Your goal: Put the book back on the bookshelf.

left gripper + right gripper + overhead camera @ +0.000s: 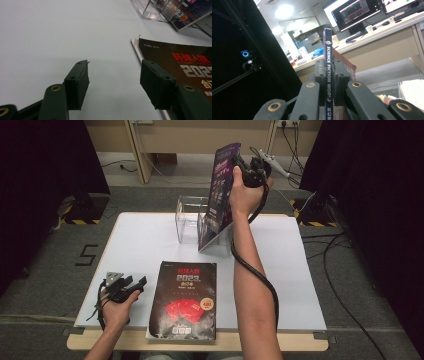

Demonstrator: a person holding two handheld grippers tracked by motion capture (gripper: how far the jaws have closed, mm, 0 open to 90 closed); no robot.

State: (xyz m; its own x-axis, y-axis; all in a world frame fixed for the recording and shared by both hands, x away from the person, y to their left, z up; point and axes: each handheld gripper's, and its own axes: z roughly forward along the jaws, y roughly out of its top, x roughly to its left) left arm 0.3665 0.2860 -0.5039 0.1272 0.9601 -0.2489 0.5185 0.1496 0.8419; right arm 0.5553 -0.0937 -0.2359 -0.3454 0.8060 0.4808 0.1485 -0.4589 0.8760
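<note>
My right gripper (pixel 239 170) is raised at the back of the table, shut on the spine edge of a purple magazine (pixel 222 185). The magazine stands nearly upright, with its lower edge in a clear acrylic stand (pixel 192 220). In the right gripper view both pads squeeze the dark blue spine (pixel 328 72) of the magazine, and the right gripper (pixel 329 65) points up and outward. My left gripper (pixel 131 285) rests open near the front left, beside a black magazine (pixel 185 300) lying flat. The left gripper (pixel 113 82) has nothing between its pads; the black magazine (pixel 190 65) lies to its right.
The white tabletop (pixel 140 240) has bare room at left and right. Black curtains flank both sides, and cables trail on the floor at the right (pixel 340 270). A "5" marking (pixel 87 255) is on the floor at left. Desks with monitors (pixel 352 12) stand beyond.
</note>
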